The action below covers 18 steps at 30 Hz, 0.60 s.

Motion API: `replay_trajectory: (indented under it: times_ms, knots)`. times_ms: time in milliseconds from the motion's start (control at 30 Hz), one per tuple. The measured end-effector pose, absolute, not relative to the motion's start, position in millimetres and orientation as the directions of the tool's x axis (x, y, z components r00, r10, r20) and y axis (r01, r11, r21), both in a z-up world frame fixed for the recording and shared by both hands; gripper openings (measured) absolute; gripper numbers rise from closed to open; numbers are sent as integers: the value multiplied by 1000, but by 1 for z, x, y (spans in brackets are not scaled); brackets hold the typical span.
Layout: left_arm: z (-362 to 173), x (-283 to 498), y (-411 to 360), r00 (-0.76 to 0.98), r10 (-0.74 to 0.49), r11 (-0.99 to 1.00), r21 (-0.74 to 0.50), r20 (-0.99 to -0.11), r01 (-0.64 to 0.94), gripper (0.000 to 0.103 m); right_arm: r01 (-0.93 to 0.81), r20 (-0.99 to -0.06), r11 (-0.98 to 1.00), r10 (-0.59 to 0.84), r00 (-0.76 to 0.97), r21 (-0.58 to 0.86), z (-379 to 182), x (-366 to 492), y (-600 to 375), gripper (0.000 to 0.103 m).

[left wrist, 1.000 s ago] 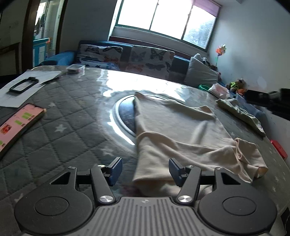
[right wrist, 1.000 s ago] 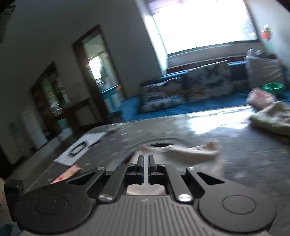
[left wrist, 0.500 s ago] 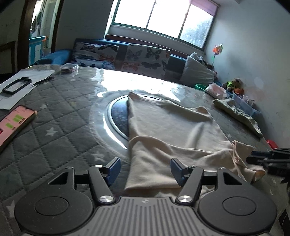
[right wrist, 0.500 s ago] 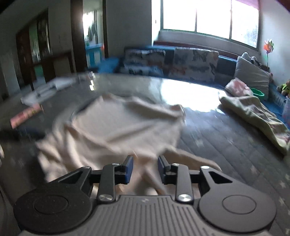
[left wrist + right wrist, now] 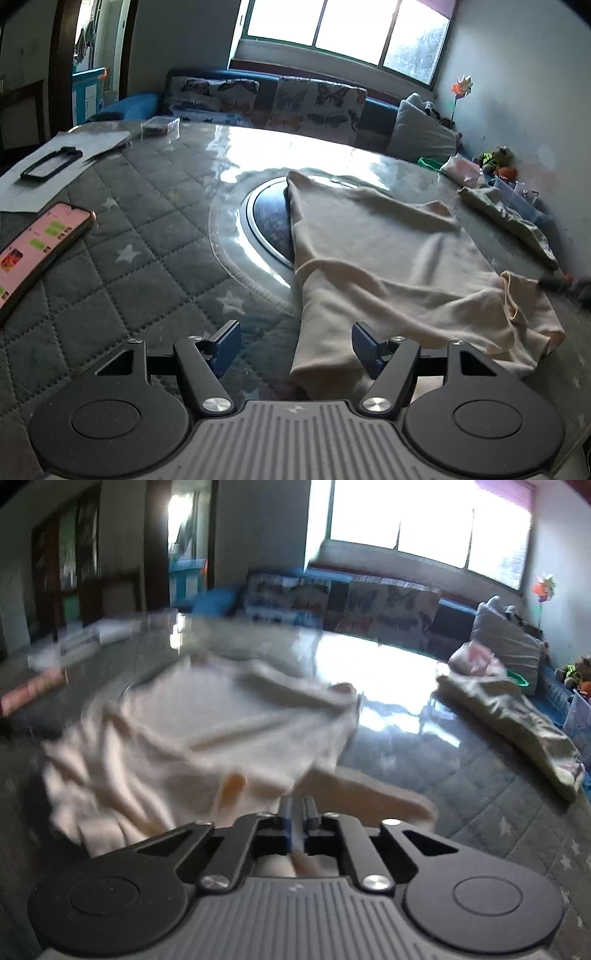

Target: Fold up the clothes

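Observation:
A cream garment lies spread and rumpled on the quilted grey table. My left gripper hovers at its near corner with the jaws opening. The cloth edge lies between the blue pads and is not pinched. In the right wrist view the same garment spreads ahead. My right gripper is shut on a fold at its near edge, and cloth shows under the fingers. The left wrist view shows the right gripper as a blur at the garment's right corner.
A crumpled green garment lies at the table's far right. A lit phone rests at the left edge, with paper and a black frame and a clear box behind it. A round inset lies under the garment. A sofa stands beyond the table.
My right gripper swung down onto the cream garment, opened over it, then closed on a fold. The left jaws spread a little wider while the left hand held its place.

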State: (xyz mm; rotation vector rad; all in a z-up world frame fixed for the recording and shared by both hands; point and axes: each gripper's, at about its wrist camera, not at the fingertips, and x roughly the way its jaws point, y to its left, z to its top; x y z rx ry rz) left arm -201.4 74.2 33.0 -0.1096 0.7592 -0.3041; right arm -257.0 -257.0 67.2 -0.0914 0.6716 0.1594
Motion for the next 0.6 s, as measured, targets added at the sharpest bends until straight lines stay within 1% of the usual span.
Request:
replay_trajectory:
  times_ms: [67,167,233,267,300,367,400,500,567,600]
  knots:
    - [30,-201,74,677,-316,949,-211,-664,236,68,-184,-571,981,188,799,67,93,-260,-260,3]
    - [26,-201,75,673,-328,945,-228,-663,236,68,-239,-486,961,278,828,143,124,-259,-248,2]
    - [26,-202,78,673,-337,942,-243,-658,233,67,-271,-450,955,297,842,122,137,-259,-235,2]
    - [25,-202,78,673,-340,940,-244,-657,237,66,-278,-451,955,292,843,99,139,-259,-230,4]
    - [25,-202,79,673,-344,939,-245,-655,241,64,-276,-470,958,279,837,77,135,-259,-228,6]
    - [25,-201,80,672,-351,936,-248,-653,248,60,-269,-511,963,244,824,27,127,-260,-225,21]
    - [24,-201,80,671,-354,935,-249,-651,252,58,-251,-545,968,206,813,-10,116,-261,-225,23]
    - [25,-200,79,664,-366,930,-246,-652,272,49,-231,-619,969,130,775,-85,89,-263,-229,24]
    - [25,-199,76,659,-369,929,-240,-655,281,40,-234,-664,964,93,742,-126,69,-264,-232,29]
    - [25,-199,76,657,-371,929,-244,-656,280,30,-239,-678,959,73,732,-154,61,-264,-231,30]
